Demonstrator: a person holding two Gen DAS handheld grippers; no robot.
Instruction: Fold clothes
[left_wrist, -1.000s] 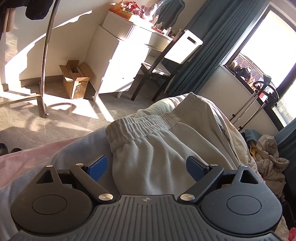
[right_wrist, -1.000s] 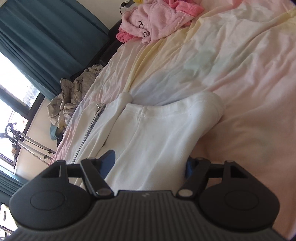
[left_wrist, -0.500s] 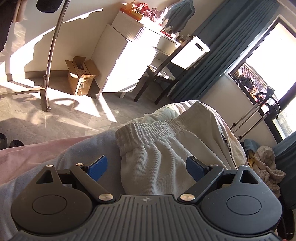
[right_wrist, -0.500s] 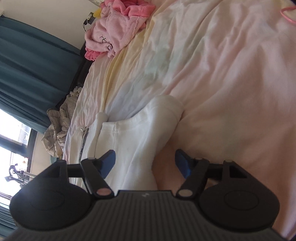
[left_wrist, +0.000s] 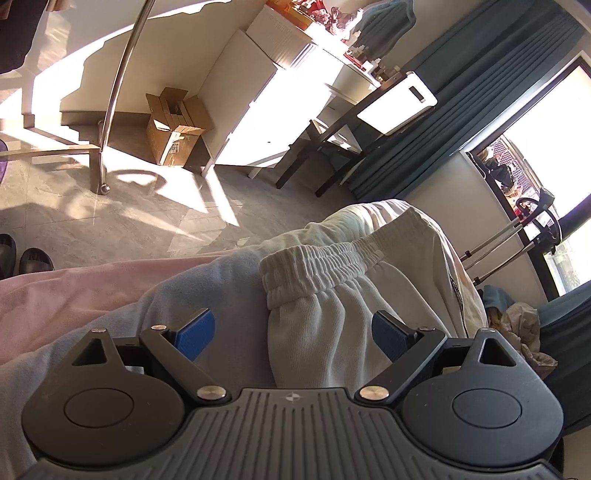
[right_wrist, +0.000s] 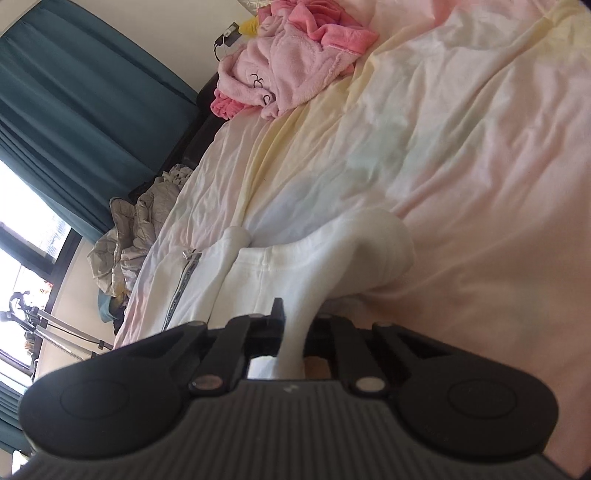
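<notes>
Left claw (left_wrist: 291, 330): jaws spread wide, blue pads (left_wrist: 195, 332) apart, nothing between them; it hovers over the white sweatpants.
White sweatpants (left_wrist: 332, 317): on the bed, directly ahead of the left claw; elastic waistband (left_wrist: 317, 258) bunched at 12 o'clock, body running toward 5 o'clock.
Right claw (right_wrist: 295, 325): jaws drawn together, pinching a fold of the white sweatpants (right_wrist: 295, 273); the cloth rises in a taut ridge from the jaws toward 1 o'clock.
Zippered white garment (right_wrist: 184, 280): just beside the sweatpants at 10 o'clock in the right wrist view, zipper running lengthwise.
Bed sheet (right_wrist: 461, 147): pale pink and yellow, wrinkled, under both garments; light blue patch at 9 o'clock of the left claw.
Pink fleece garment (right_wrist: 288, 70): heaped at the far end of the bed, 12 o'clock, well apart from the sweatpants.
Crumpled grey bedding (right_wrist: 129, 236): off the bed edge at 9 o'clock.
Cardboard box (left_wrist: 173, 127): open, on the floor at 11 o'clock, beside a white cabinet (left_wrist: 266, 110).
Teal curtains (right_wrist: 74, 122): by the window, farthest back.
</notes>
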